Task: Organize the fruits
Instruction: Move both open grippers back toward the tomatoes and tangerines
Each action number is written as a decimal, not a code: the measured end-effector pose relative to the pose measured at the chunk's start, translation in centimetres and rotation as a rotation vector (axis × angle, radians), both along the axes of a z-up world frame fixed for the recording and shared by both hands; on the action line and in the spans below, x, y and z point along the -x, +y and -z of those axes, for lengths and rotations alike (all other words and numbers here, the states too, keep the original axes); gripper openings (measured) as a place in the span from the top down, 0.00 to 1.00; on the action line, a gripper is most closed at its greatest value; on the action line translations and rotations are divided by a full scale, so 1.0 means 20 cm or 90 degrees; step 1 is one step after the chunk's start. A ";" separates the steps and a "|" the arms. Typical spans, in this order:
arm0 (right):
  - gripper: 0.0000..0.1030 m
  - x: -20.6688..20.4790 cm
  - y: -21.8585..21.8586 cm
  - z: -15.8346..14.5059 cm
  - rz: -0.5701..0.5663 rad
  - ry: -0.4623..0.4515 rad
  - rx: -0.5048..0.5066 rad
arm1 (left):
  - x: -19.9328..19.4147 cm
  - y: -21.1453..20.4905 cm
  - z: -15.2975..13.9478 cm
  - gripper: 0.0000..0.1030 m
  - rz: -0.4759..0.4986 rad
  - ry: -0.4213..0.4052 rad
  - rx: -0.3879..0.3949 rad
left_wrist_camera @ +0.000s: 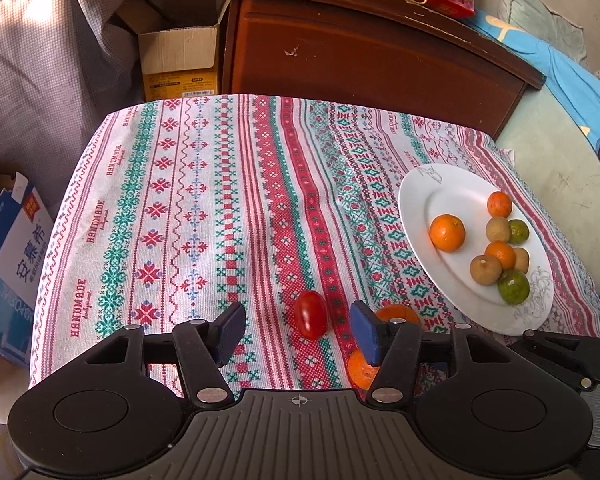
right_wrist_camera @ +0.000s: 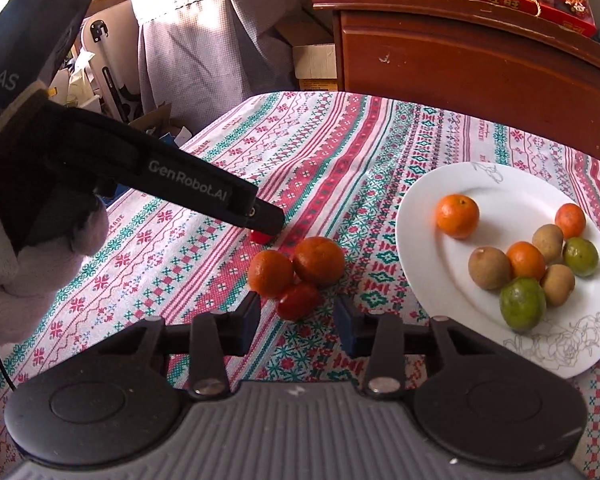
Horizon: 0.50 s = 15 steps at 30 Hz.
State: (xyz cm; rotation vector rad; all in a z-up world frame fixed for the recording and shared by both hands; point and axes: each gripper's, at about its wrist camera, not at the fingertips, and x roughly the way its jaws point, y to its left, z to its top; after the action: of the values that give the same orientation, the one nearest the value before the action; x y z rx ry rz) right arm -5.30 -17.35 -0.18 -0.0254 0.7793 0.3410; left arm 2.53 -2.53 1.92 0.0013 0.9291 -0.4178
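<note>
A red cherry tomato (left_wrist_camera: 310, 314) lies on the patterned cloth between the pads of my left gripper (left_wrist_camera: 298, 330). The jaws stand open, with gaps on both sides of the tomato. Two small oranges (left_wrist_camera: 398, 314) sit partly hidden behind its right finger. In the right wrist view, a second cherry tomato (right_wrist_camera: 298, 300) lies between the tips of my right gripper (right_wrist_camera: 298, 322), which is open and not touching it. That tomato rests against two oranges (right_wrist_camera: 318, 260). The left gripper (right_wrist_camera: 266, 228), held by a gloved hand (right_wrist_camera: 28, 264), hangs over the first tomato (right_wrist_camera: 260, 236).
A white plate (right_wrist_camera: 414, 232) at the right holds several small oranges, green citrus and brown round fruits. A dark wooden cabinet (left_wrist_camera: 360, 48) stands behind the table with a red snack box on top. Cardboard boxes (left_wrist_camera: 180, 60) and a curtain are at the back left.
</note>
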 end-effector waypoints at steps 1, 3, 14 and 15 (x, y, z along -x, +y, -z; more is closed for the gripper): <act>0.64 0.00 0.00 0.00 0.000 0.000 0.002 | 0.00 0.00 0.00 0.49 0.002 0.001 0.000; 0.66 -0.01 0.00 0.01 0.001 -0.003 0.002 | 0.01 -0.01 0.01 0.51 0.005 0.001 -0.002; 0.75 -0.02 -0.01 0.01 -0.002 -0.007 -0.001 | 0.00 -0.03 0.05 0.63 0.020 -0.005 -0.003; 0.76 -0.02 0.00 0.01 -0.003 -0.006 -0.001 | 0.00 -0.03 0.05 0.64 0.020 -0.007 -0.004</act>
State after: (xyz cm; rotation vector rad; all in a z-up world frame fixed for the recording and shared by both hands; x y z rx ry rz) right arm -4.85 -17.42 -0.39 -0.0283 0.7694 0.3460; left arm 2.61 -3.09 0.84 0.0244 0.9206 -0.4438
